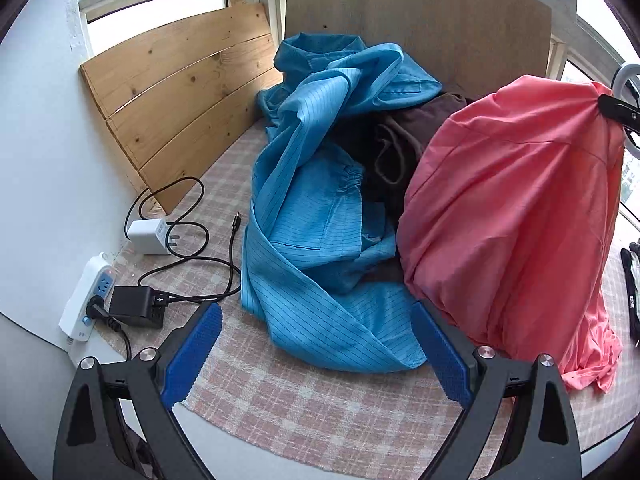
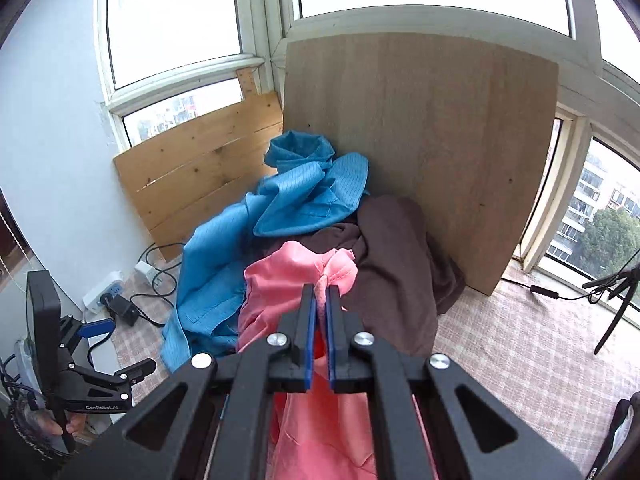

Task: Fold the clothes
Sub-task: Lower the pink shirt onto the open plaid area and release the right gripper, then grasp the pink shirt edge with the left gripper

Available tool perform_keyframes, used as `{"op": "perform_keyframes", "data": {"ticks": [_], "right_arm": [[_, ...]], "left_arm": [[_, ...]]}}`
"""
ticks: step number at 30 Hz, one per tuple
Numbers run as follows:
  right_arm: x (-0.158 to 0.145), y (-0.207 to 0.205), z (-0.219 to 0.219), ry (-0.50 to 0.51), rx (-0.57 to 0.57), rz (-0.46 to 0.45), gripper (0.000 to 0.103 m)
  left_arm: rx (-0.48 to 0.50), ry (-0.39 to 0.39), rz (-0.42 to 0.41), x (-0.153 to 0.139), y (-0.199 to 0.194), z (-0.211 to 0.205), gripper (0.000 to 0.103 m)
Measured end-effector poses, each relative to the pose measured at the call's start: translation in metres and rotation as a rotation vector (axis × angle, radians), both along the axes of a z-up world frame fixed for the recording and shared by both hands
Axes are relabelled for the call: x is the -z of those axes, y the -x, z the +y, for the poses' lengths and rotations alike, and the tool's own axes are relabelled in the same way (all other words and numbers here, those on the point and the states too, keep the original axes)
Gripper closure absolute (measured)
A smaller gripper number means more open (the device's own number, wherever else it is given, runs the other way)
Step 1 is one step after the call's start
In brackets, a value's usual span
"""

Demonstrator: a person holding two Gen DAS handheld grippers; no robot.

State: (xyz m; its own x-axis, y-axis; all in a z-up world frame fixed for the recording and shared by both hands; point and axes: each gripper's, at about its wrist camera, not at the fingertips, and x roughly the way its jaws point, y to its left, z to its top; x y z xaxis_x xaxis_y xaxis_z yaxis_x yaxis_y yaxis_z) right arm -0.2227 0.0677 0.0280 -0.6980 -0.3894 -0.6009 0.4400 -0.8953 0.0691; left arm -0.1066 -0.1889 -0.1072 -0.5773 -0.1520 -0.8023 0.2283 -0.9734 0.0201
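The right gripper (image 2: 320, 300) is clamped on a bunched fold of the pink garment (image 2: 280, 276), which hangs below its jaws. Just beyond lies the brown garment (image 2: 400, 248), with the blue garment (image 2: 224, 240) ahead to the left. The left gripper (image 2: 120, 344) sits low at far left, its fingers apart.

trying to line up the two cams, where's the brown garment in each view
Left wrist: the brown garment sits centre-right, mostly hidden in the gap between the blue garment and the lifted pink garment.
Right wrist: the brown garment lies right of centre, well exposed, behind the pink garment pinched in the right gripper.
Shared landmark: the tall grey-brown board directly behind the pile.
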Motion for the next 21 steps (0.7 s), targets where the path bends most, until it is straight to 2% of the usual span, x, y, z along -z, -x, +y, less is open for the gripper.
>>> {"op": "perform_keyframes", "data": {"ticks": [2, 5, 9, 11, 14, 15, 16, 18, 19, 20, 21], "right_arm": [[-0.014, -0.017, 0.040, 0.020, 0.067, 0.014, 0.099], [-0.017, -0.044, 0.116, 0.014, 0.222, -0.001, 0.099], [0.014, -0.090, 0.220, -0.062, 0.468, -0.085, 0.099], [0.042, -0.111, 0.266, -0.126, 0.574, -0.163, 0.098], [0.100, -0.131, 0.312, -0.206, 0.657, -0.427, 0.096], [0.111, -0.137, 0.322, -0.199, 0.671, -0.472, 0.096], [0.114, -0.145, 0.330, -0.167, 0.679, -0.475, 0.093], [0.122, -0.159, 0.345, -0.102, 0.695, -0.482, 0.076], [0.125, -0.160, 0.345, -0.083, 0.685, -0.476, 0.054], [0.127, -0.155, 0.339, -0.076, 0.661, -0.464, 0.040], [0.129, -0.150, 0.333, -0.069, 0.637, -0.451, 0.040]], "left_arm": [[0.035, 0.011, 0.007, -0.004, 0.003, 0.010, 0.007], [0.088, 0.028, 0.017, -0.011, 0.007, 0.025, 0.007], [0.186, 0.046, 0.014, -0.013, 0.018, 0.056, 0.007], [0.258, 0.048, -0.003, -0.007, 0.027, 0.080, 0.007], [0.376, 0.042, -0.046, 0.005, 0.040, 0.124, 0.007], [0.420, 0.044, -0.058, 0.008, 0.044, 0.140, 0.007], [0.464, 0.047, -0.066, 0.012, 0.047, 0.154, 0.007], [0.530, 0.054, -0.081, 0.020, 0.055, 0.176, 0.007], [0.537, 0.059, -0.095, 0.024, 0.059, 0.181, 0.007], [0.545, 0.064, -0.108, 0.028, 0.063, 0.186, 0.007], [0.552, 0.069, -0.121, 0.033, 0.067, 0.191, 0.007]]}}
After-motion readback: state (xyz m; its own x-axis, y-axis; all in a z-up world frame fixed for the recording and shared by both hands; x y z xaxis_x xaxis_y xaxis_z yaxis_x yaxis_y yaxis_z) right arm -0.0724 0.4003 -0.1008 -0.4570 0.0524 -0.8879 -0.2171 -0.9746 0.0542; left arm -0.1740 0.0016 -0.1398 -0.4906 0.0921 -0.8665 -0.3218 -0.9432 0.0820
